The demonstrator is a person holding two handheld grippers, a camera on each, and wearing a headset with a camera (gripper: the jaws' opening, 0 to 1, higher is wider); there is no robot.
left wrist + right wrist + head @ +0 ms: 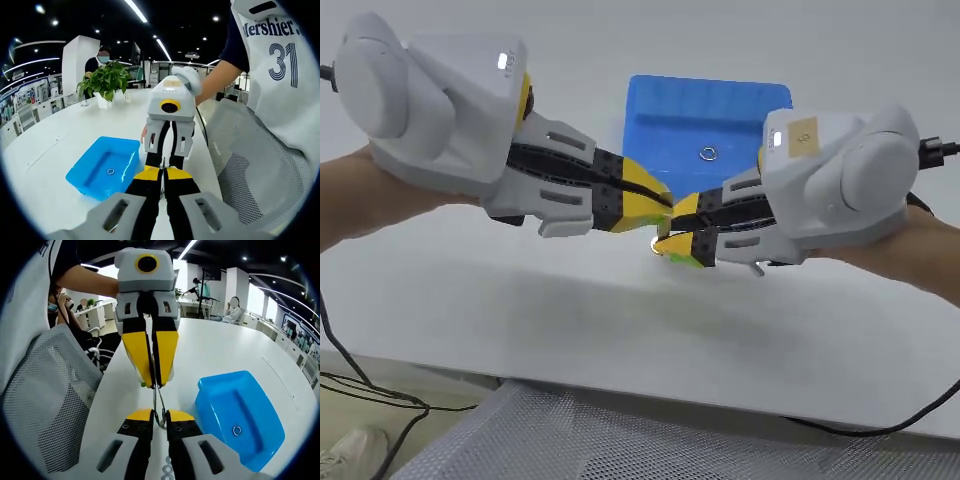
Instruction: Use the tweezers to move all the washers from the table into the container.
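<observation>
Both grippers are over the near part of the white counter, meeting tip to tip. The left gripper comes in from the left and the right gripper from the right. Their tips almost touch, on the near side of the container.

Thin metal tweezers span the short gap between them. In the right gripper view, its own yellow-tipped fingers are closed on one end of the tweezers. The left gripper's yellow fingers, opposite, are pinched on the other end. The left gripper view agrees: its own fingers are drawn together with only a slit between them.

A shallow blue plastic rectangular container sits on the counter on the far side of the grippers, touching neither. One small metal ring washer lies flat on its floor.

In the right gripper view, more metal washers lie on the counter just under that gripper's fingers, outside the container. Their count is unclear.

A grey mesh chair stands at the counter's near edge. A green potted plant stands on the counter, well beyond the container.
</observation>
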